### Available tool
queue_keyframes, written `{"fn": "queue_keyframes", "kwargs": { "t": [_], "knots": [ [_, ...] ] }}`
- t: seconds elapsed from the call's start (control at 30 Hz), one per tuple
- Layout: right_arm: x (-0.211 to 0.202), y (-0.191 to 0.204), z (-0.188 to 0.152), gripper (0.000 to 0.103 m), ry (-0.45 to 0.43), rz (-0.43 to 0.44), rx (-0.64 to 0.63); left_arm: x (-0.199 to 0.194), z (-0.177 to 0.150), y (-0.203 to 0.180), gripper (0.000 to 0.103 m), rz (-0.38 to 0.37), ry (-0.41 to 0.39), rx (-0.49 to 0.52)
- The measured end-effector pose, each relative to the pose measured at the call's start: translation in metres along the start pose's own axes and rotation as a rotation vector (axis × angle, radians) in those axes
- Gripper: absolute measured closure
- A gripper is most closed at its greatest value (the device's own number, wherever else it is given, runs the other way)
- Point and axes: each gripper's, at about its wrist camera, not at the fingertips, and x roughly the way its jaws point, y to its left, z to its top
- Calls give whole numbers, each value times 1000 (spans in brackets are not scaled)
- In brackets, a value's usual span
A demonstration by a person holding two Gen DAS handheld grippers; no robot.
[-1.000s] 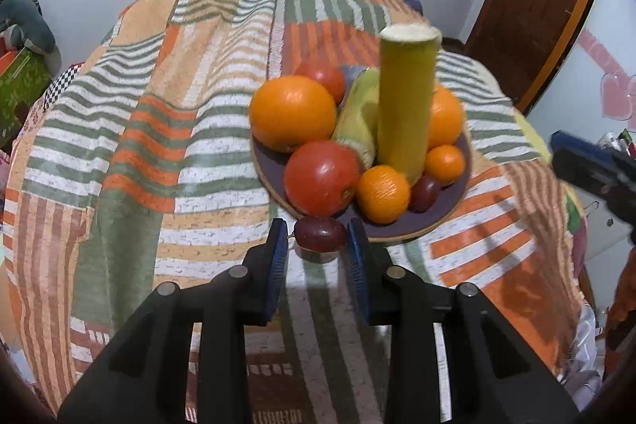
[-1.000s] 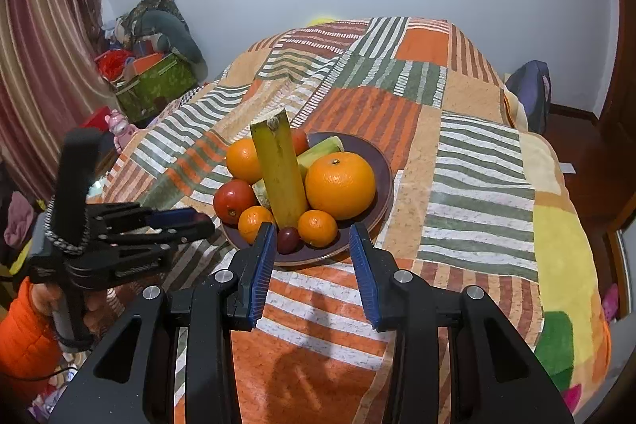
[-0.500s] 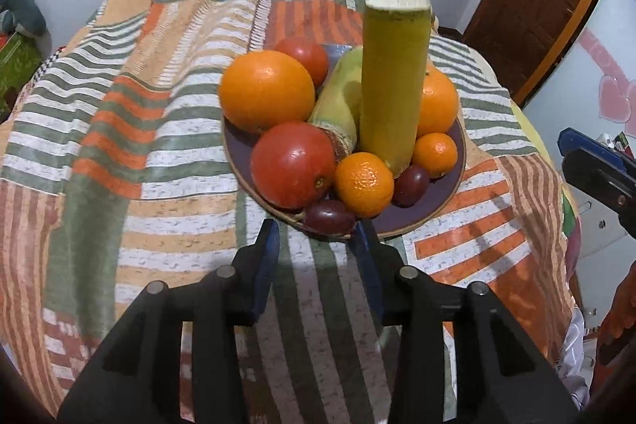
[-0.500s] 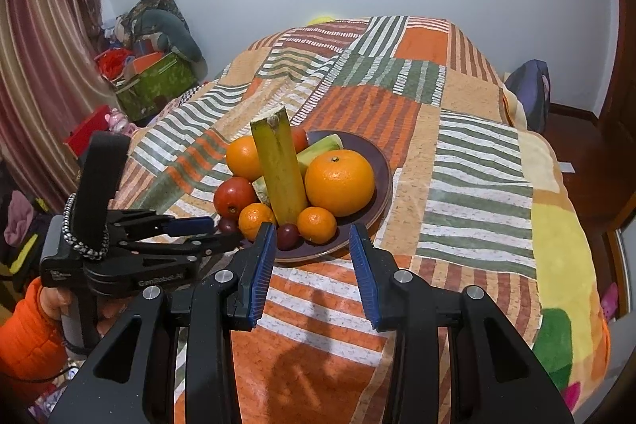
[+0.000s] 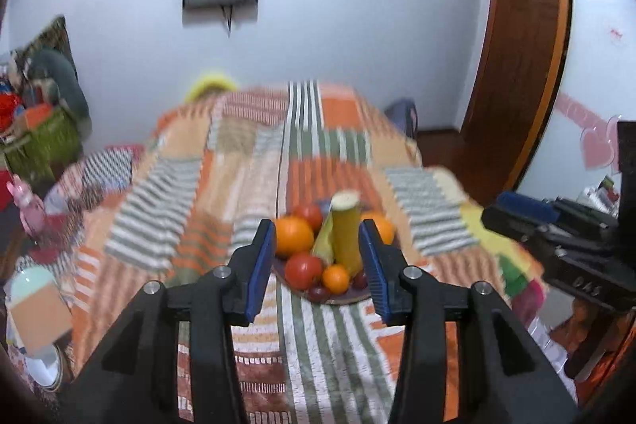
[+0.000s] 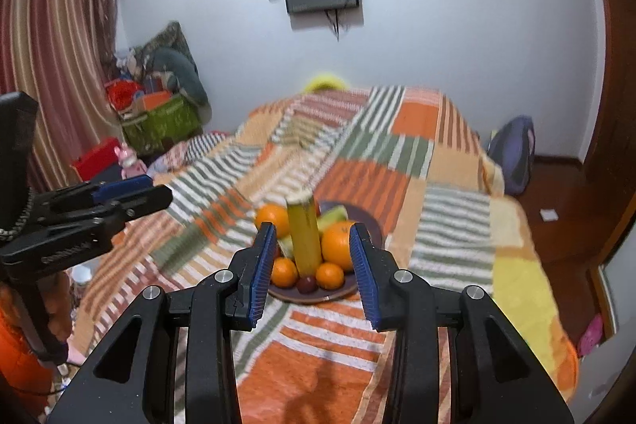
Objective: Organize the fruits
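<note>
Both grippers have pulled up and away from the plate point(image 5: 345, 299) since the earlier frames, so the whole bed and the far wall now show beyond the jaws. A second ago the left gripper point(image 5: 318, 267) was clamped on a dark grape at the plate's near rim; that grape point(image 5: 318, 292) now lies on the plate, beside the small orange point(image 5: 336, 279) and the tomato point(image 5: 303, 270). Its jaws have just been opening and stand apart with nothing between them; the fruit seen in the gap lies well beyond the tips.

The right gripper point(image 6: 314, 267) has its jaws apart too and holds nothing; the plate sits far ahead of them, framed between the fingers.

Every fruit in view is gathered on the plate: two large oranges, small ones, tomatoes, grapes, a green piece, and the tall yellow-green stalk point(image 5: 346, 230) standing upright in the middle. No loose fruit shows on the striped blanket point(image 6: 397, 161), though the left view is blurred.

By my judgement the placing step is done and this is the retreat. If any fruit remains outside the views, the next move calls for finding it first; otherwise, simply keeping clear of the upright stalk, which looks easy to topple.
</note>
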Motion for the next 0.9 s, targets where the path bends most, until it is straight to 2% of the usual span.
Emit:
{"fn": "queue_keyframes", "kwargs": {
  "t": [0.13, 0.17, 0.2, 0.37, 0.5, 0.6, 0.77, 0.8, 0.83, 0.87, 0.9],
  "knots": [
    [-30, 11, 9, 66, -87, -23, -16, -39, 11, -9, 52, 11, -99, 8],
    [-38, 15, 11, 61, -114, -29, -20, -49, 12, -12, 48, 15, -123, 9],
    [-46, 18, 12, 57, -139, -36, -24, -55, 13, -13, 48, 19, -139, 9],
    [-78, 35, 19, 53, -258, -66, -57, -87, 15, -18, 44, 16, -201, 6],
    [-92, 45, 19, 37, -324, -90, -69, -106, 15, -22, 42, 11, -239, 6],
    [-95, 50, 19, 29, -353, -105, -80, -118, 15, -25, 30, 19, -269, 2],
    [-99, 54, 16, 10, -394, -139, -79, -130, 15, -29, 28, 18, -294, 8],
    [-100, 54, 15, 5, -400, -149, -78, -131, 14, -29, 24, 16, -292, 7],
    [-100, 54, 15, 2, -408, -161, -74, -131, 13, -29, 13, 17, -294, 5],
    [-103, 55, 14, 0, -417, -170, -70, -133, 12, -29, 8, 19, -305, -2],
    [-105, 54, 13, 0, -426, -177, -65, -136, 11, -29, 6, 21, -313, -4]
  ]
}}
